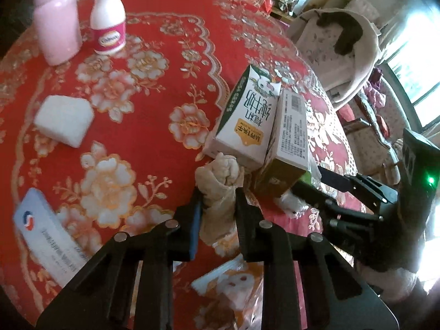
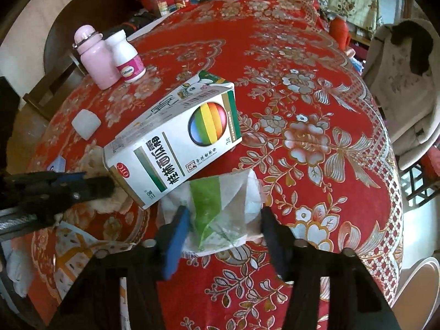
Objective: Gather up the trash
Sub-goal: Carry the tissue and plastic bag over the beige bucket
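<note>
My left gripper (image 1: 217,200) is clamped on the crumpled tissue (image 1: 220,189) beside the cartons, my right gripper (image 2: 224,220) pinches the green-and-clear wrapper (image 2: 217,206) by the medicine box (image 2: 176,140) — lift both straight up, grips firm.

The left hand-held gripper (image 1: 218,209) is clamped on a crumpled wad of off-white tissue (image 1: 220,189), its pads pressing both sides. Just beyond the wad lie a milk carton (image 1: 244,118) and a medicine box (image 1: 288,137), touching each other on the red floral surface (image 1: 154,63). To the right, the right hand-held gripper (image 1: 319,181) reaches in beside the box. Far left stand a pink bottle (image 1: 56,22) and a white bottle (image 1: 108,19); a folded white tissue (image 1: 64,119) lies nearer.
</note>
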Tool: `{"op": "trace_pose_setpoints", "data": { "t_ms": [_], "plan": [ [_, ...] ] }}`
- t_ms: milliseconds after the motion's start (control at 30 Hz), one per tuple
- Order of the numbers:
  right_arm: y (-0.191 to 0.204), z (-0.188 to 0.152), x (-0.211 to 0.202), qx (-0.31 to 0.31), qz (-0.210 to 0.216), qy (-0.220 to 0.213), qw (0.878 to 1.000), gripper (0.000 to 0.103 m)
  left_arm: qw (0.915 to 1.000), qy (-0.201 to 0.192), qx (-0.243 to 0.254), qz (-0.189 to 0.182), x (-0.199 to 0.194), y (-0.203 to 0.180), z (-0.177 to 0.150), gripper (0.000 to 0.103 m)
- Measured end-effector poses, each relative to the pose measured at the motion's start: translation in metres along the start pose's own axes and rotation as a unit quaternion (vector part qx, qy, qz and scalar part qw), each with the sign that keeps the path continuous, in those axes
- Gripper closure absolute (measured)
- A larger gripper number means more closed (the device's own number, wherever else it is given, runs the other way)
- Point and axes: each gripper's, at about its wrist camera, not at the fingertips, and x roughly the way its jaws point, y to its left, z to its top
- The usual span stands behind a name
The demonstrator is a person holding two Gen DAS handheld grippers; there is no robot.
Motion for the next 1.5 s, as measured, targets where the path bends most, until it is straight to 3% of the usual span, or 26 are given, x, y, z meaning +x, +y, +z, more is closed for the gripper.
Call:
{"op": "trace_pose_setpoints", "data": {
  "t_ms": [200,533,1000,1500],
  "plan": [
    [-0.006,-0.012,-0.017,0.001,-0.004,0.001,1.000,0.072,0.9996,-0.027,-0.008,0.005,-0.028,0.006,-0.007,0.084],
    [-0.029,-0.049,-0.050,0.034,0.009,0.008,0.999,0.072,0.9989,-0.047,0.002,0.000,-0.061,-0.009,-0.022,0.084],
    [-0.040,-0.070,-0.099,0.061,0.015,-0.037,0.997,0.072,0.9970,-0.060,0.046,-0.015,-0.073,-0.074,-0.038,0.084],
    [-0.081,-0.111,-0.149,0.098,-0.016,-0.063,0.993,0.072,0.9919,-0.051,0.108,-0.043,-0.064,-0.155,-0.061,0.084]
  ]
}}
